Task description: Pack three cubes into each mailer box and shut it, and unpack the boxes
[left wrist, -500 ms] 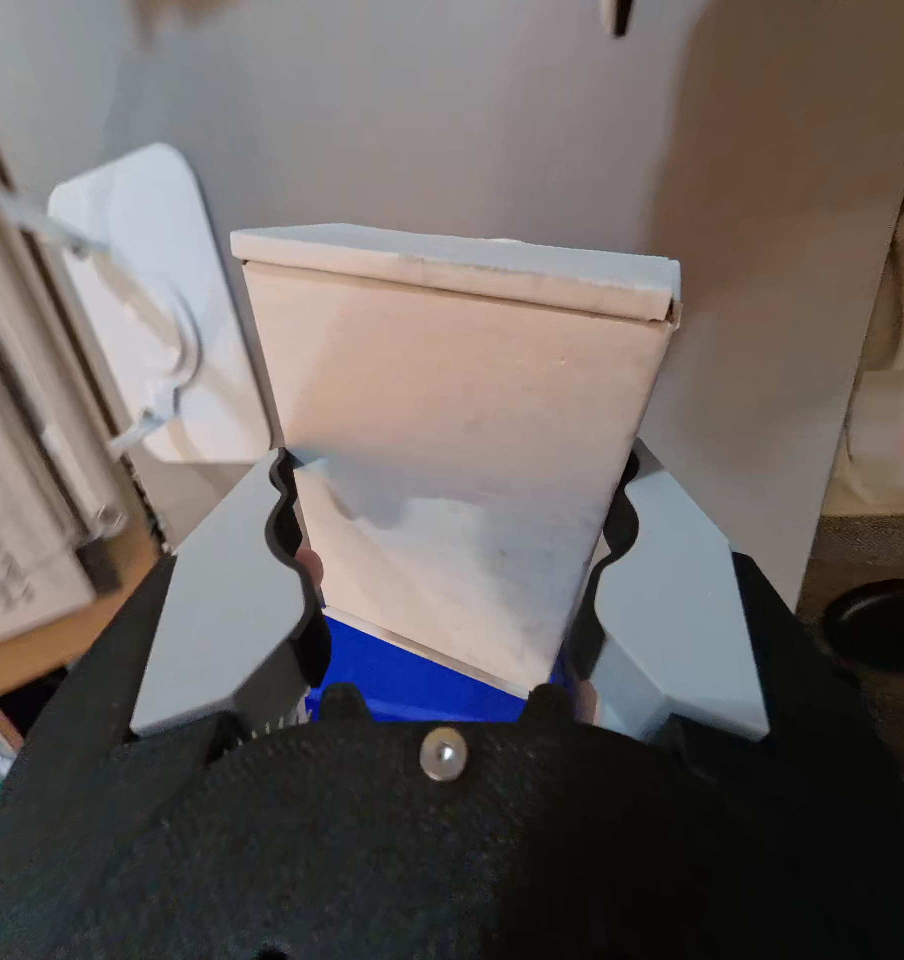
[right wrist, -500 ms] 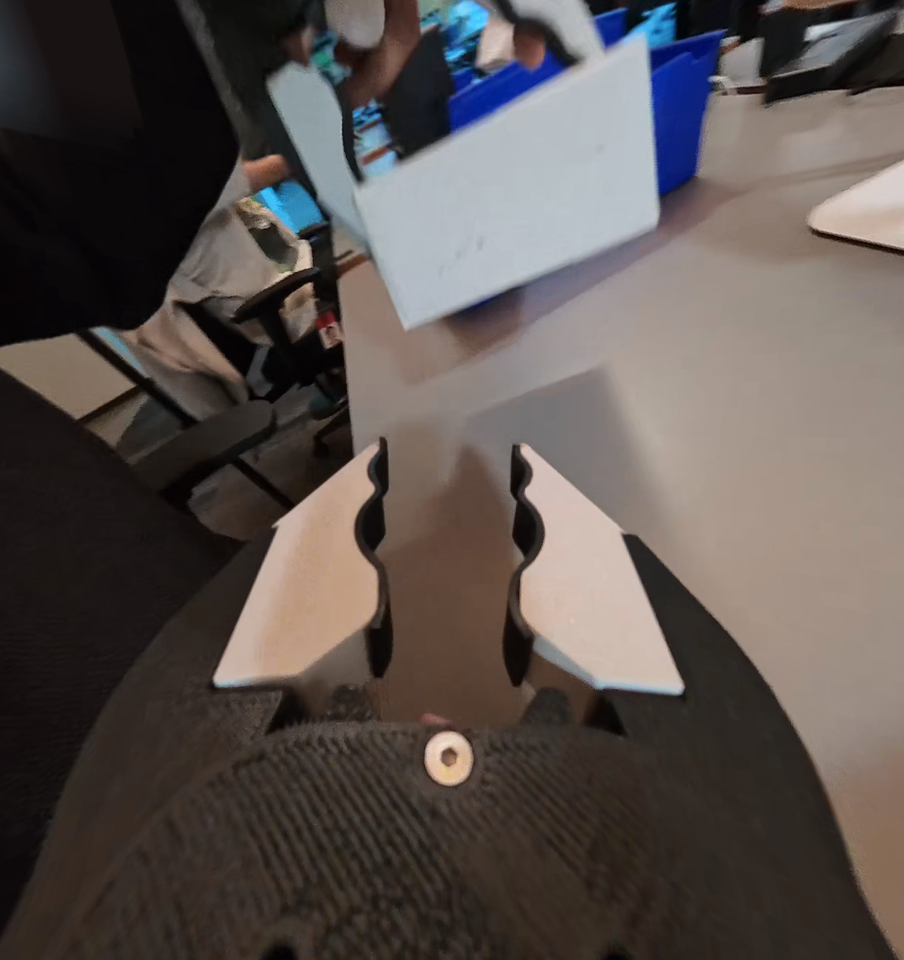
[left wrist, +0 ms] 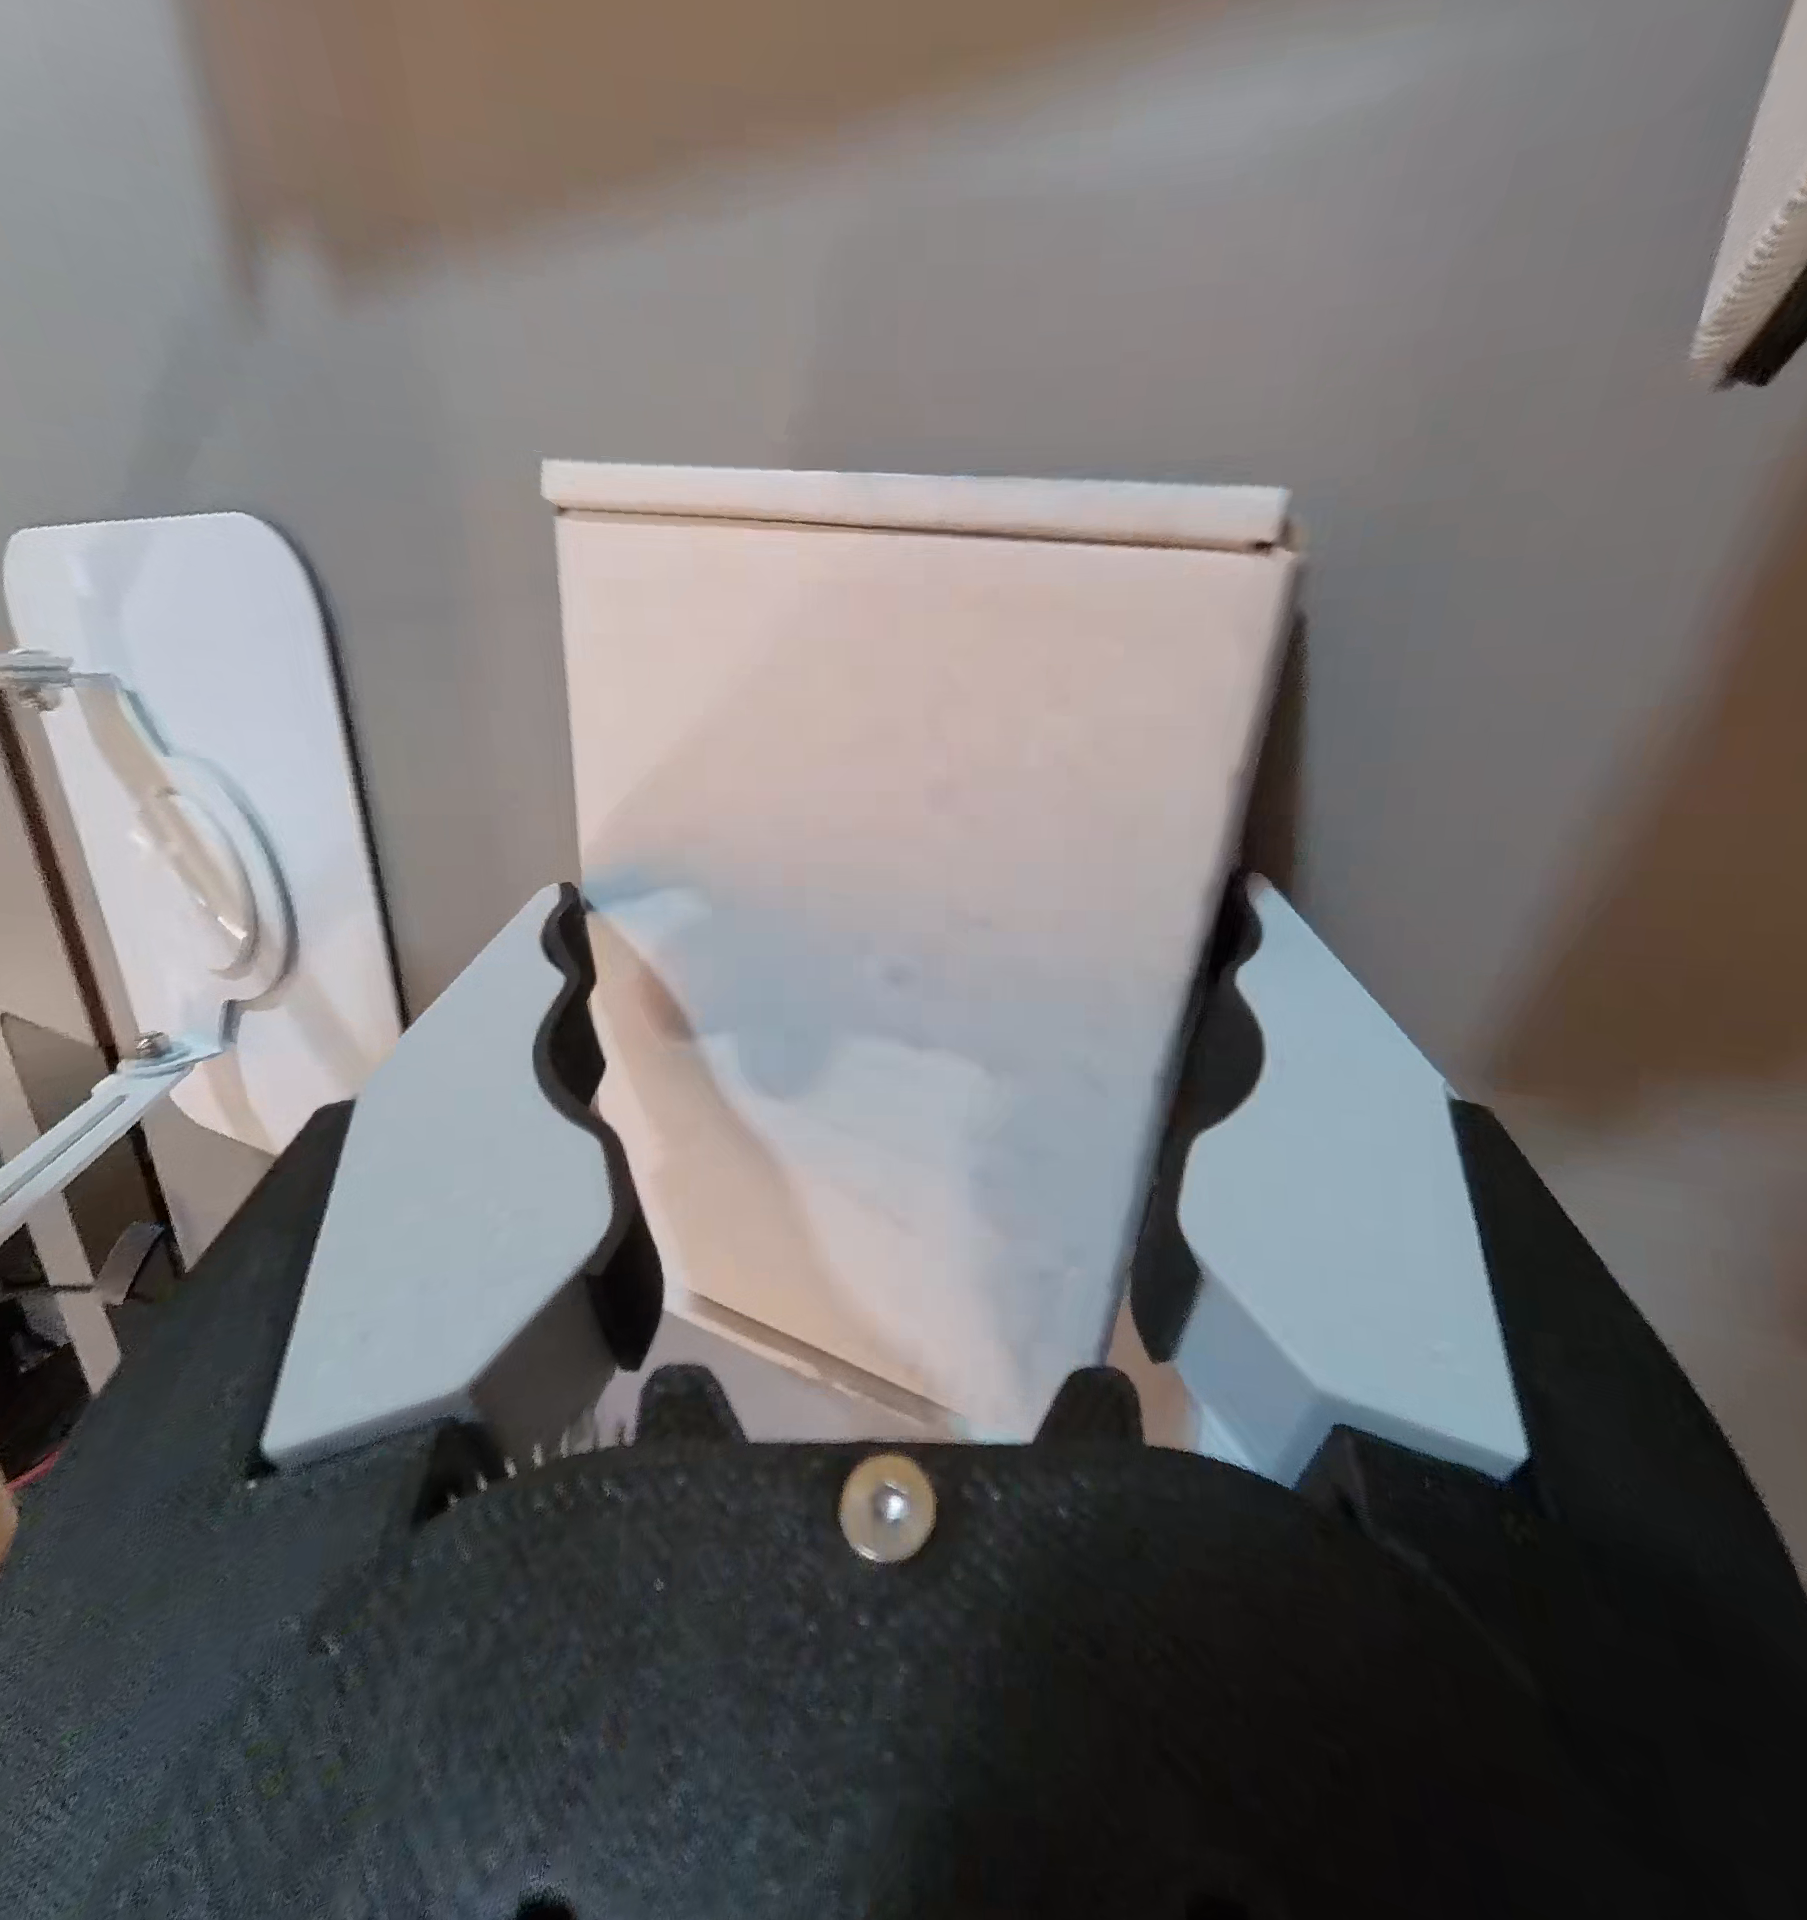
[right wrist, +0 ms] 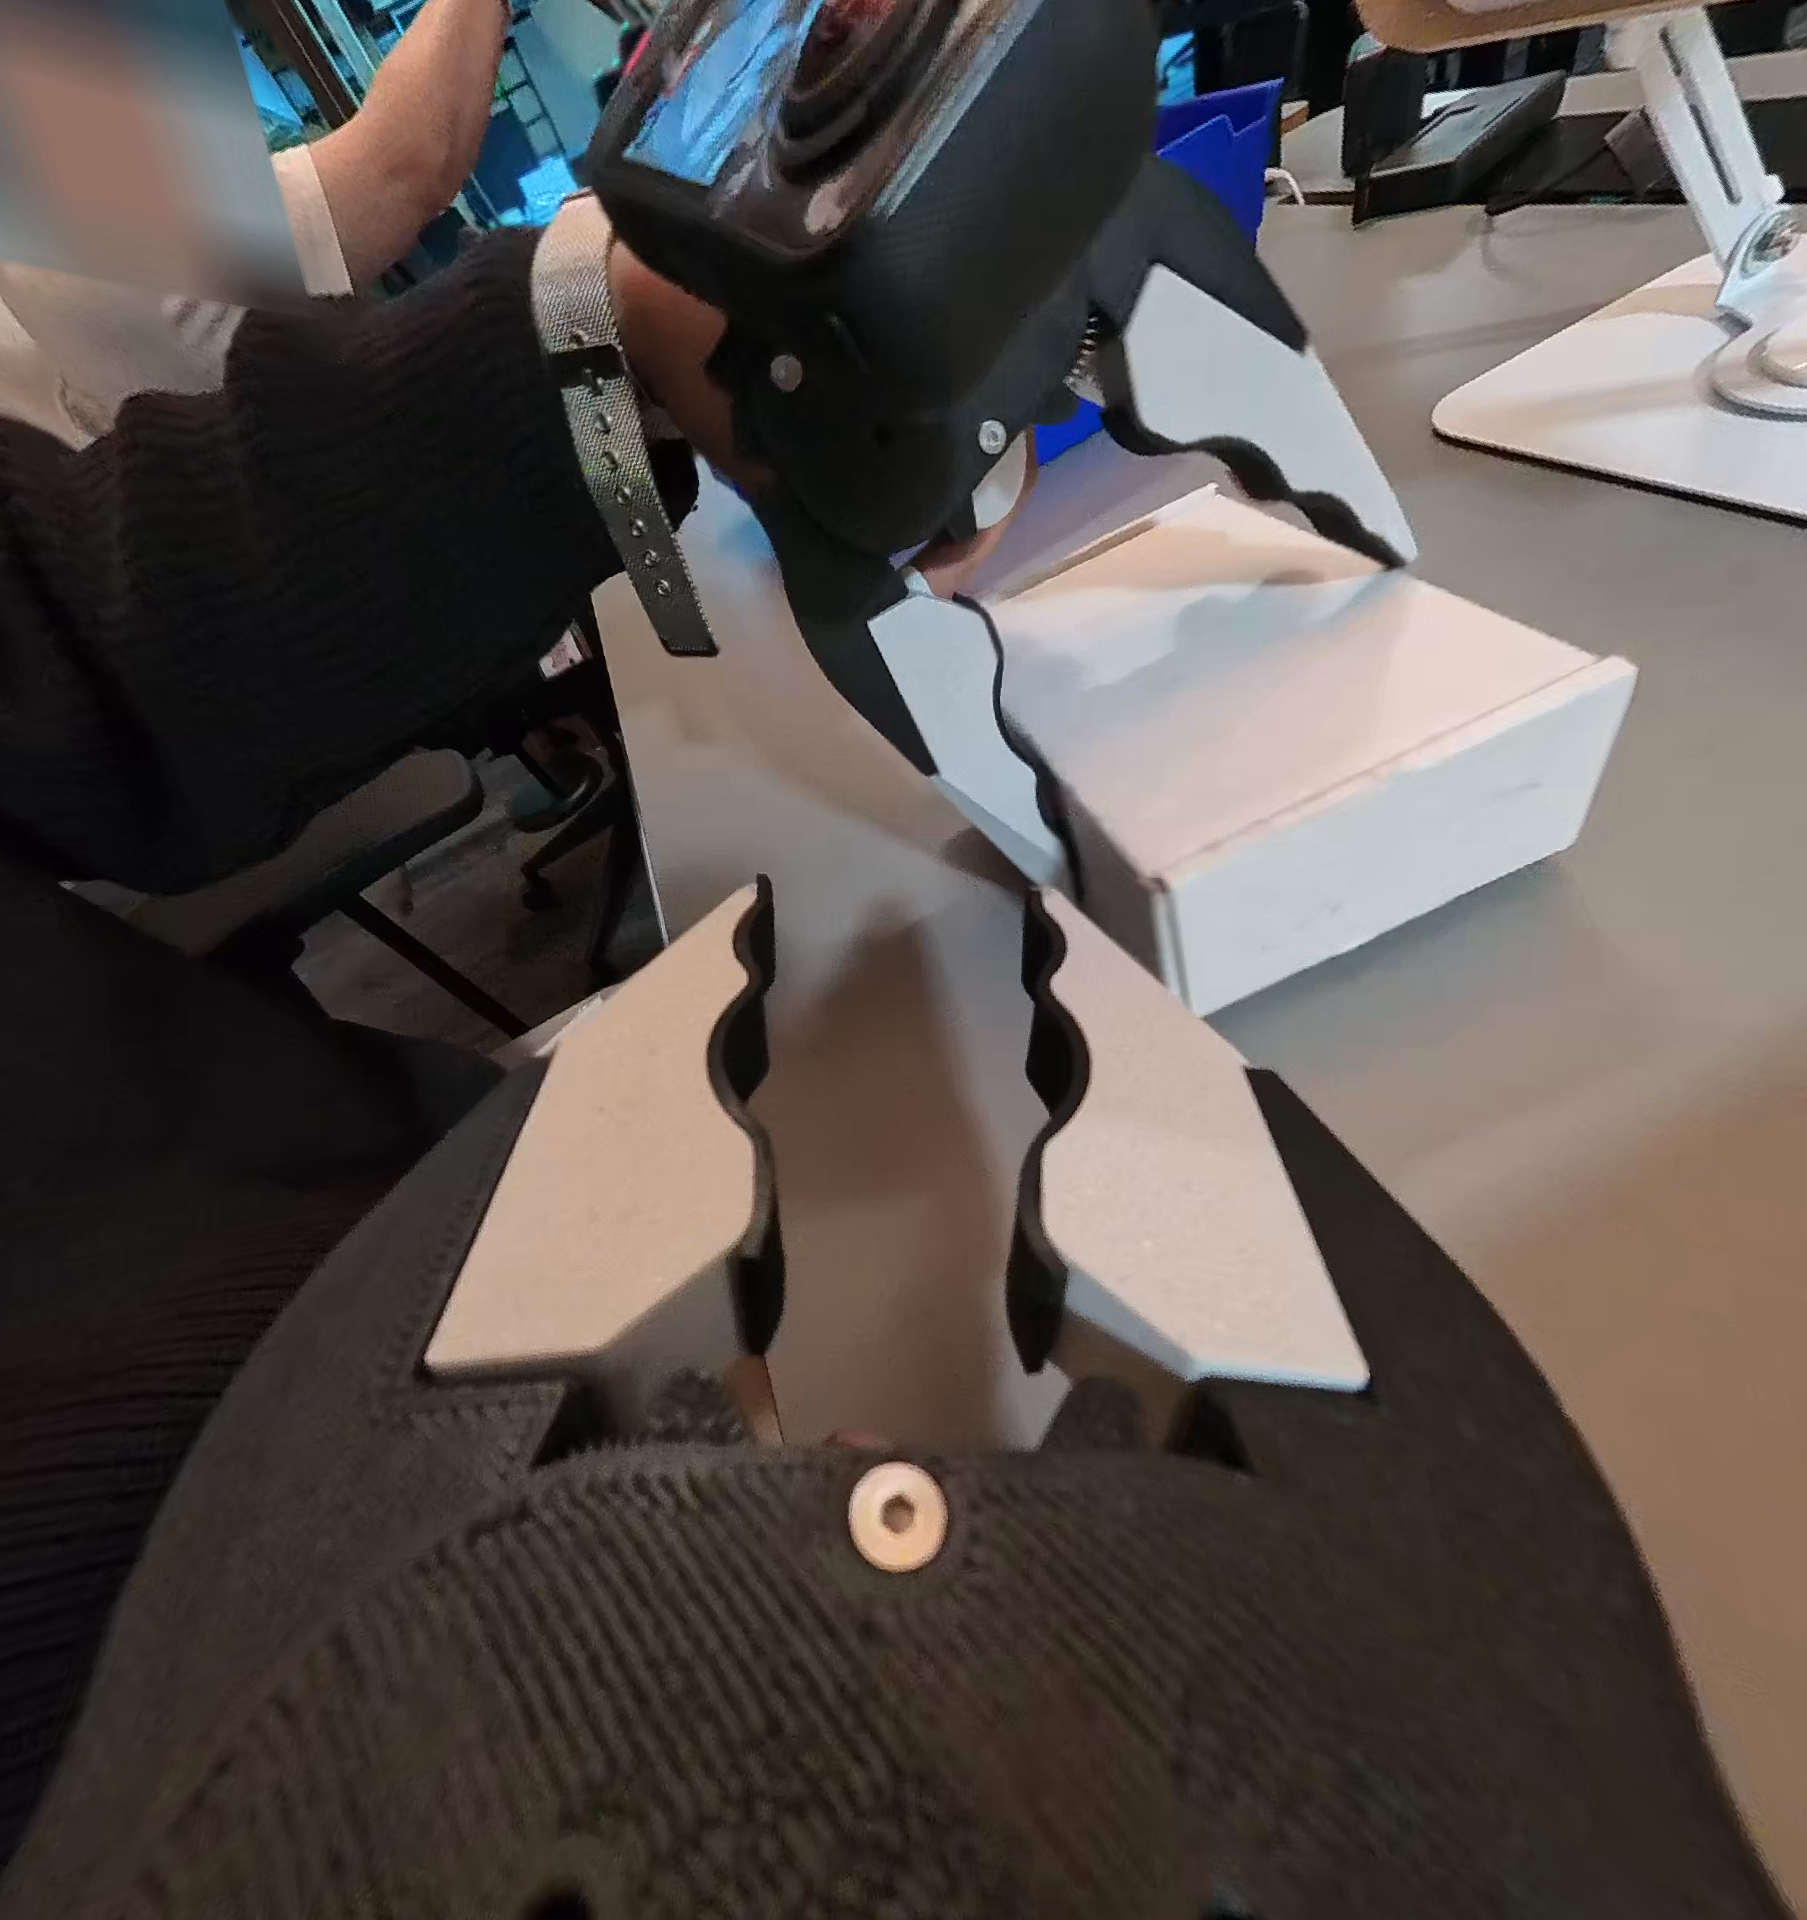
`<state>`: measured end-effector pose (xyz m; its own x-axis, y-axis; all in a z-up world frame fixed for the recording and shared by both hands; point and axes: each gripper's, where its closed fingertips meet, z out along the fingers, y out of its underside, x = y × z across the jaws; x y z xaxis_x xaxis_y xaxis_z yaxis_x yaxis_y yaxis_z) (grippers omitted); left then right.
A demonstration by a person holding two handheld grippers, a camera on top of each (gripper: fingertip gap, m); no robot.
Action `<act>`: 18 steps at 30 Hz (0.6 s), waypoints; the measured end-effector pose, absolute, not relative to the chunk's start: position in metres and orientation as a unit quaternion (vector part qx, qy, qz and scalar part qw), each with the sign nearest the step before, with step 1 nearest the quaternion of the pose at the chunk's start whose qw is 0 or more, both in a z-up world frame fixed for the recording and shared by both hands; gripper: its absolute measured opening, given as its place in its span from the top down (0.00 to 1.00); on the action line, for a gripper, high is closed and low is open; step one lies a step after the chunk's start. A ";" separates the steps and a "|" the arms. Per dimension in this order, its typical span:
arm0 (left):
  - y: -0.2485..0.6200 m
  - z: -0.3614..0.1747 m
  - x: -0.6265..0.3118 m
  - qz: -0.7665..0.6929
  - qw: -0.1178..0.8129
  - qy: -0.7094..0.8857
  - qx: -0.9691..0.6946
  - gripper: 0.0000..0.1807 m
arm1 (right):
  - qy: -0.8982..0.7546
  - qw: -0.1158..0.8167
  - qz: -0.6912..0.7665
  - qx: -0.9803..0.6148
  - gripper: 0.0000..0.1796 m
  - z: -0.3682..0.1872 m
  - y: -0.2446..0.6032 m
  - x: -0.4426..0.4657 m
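A closed white mailer box (left wrist: 909,727) sits between the fingers of my left gripper (left wrist: 904,894), which is shut on its two sides. In the right wrist view the same box (right wrist: 1398,852) lies flat on the grey table (right wrist: 1501,1195), with the left gripper (right wrist: 1231,717) straddling it from above, held by a hand in a black sleeve. My right gripper (right wrist: 899,914) is open and empty, low over the table just in front of the box. No cubes are in view.
A white monitor stand base (right wrist: 1605,436) sits on the table to the right of the box; it also shows in the left wrist view (left wrist: 203,779). A blue bin (right wrist: 1211,135) stands behind. The table's left edge and an office chair (right wrist: 411,831) are near my right gripper.
The left gripper has brought the box down from mid-air near the blue bin onto the table, now lying flat. The right gripper has stayed open in about the same place.
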<state>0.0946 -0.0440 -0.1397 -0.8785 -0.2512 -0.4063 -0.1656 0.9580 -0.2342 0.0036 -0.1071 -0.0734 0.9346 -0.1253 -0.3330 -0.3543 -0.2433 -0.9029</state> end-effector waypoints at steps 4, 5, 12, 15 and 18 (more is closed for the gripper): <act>-0.042 -0.123 0.096 -0.143 0.252 0.946 -0.147 0.36 | 0.172 0.601 0.102 -0.774 0.73 -0.072 -0.110 0.010; -0.041 -0.119 0.092 -0.160 0.253 0.941 -0.157 0.35 | 0.176 0.601 0.102 -0.773 0.73 -0.073 -0.110 0.011; -0.005 -0.101 0.075 -0.274 0.305 0.877 -0.250 0.35 | 0.197 0.592 0.097 -0.776 0.69 -0.083 -0.109 0.020; 0.002 -0.100 0.066 -0.360 0.311 0.830 -0.292 0.35 | 0.216 0.582 0.075 -0.781 0.67 -0.091 -0.109 0.030; 0.008 -0.104 0.059 -0.388 0.302 0.820 -0.291 0.35 | 0.240 0.581 0.079 -0.774 0.64 -0.095 -0.107 0.038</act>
<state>0.0589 0.0083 -0.1041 -0.6473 -0.7129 -0.2699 -0.2429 0.5285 -0.8135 0.0376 -0.1072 -0.0949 0.8725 -0.2788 -0.4013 -0.4631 -0.2097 -0.8611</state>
